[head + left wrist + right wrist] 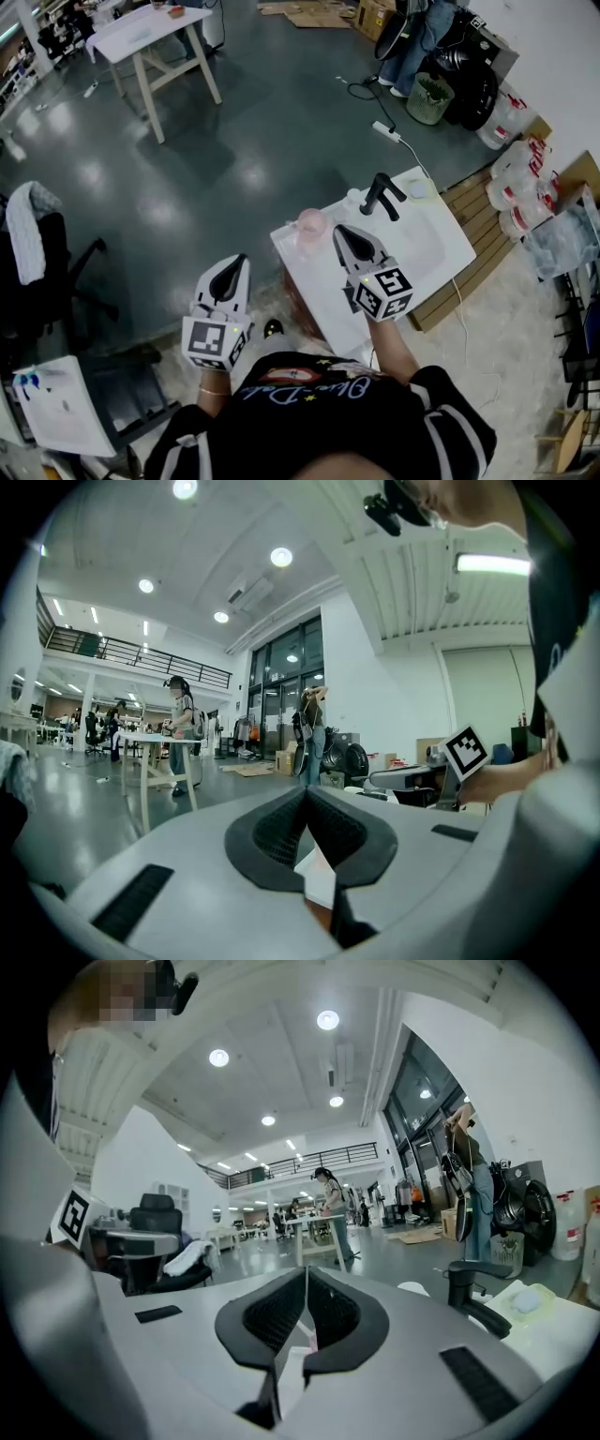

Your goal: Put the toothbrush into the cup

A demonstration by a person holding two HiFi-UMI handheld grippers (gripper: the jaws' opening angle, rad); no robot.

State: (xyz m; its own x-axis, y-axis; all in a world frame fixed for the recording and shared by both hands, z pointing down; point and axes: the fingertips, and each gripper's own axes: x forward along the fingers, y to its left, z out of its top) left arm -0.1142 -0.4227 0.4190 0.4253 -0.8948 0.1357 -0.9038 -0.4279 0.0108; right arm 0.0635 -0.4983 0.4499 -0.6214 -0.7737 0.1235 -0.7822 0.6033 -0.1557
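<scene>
Pink and translucent, the cup (311,225) stands on the near left corner of the white basin unit (441,248), and I see it only from the head view. The toothbrush I cannot pick out in any view, so I cannot tell whether it is in the cup or elsewhere.

My right gripper (341,232) hovers over the basin unit with its tips just beside the cup, on the side towards the black faucet (382,195). In the right gripper view its ribbed black pads (281,1312) are pressed together at the tips with nothing between them. A sliver of pink shows through the slot under the pads, but I cannot say what it is. The faucet (473,1297) stands off to the right of the jaws there.

My left gripper (243,260) hangs off the left edge of the unit, over the grey floor (234,159), well apart from the cup. In the left gripper view its pads (281,827) also meet at the tips and pinch nothing.

Further back on the floor a white trestle table (150,33) stands, and a dark office chair (47,272) sits at the left.
</scene>
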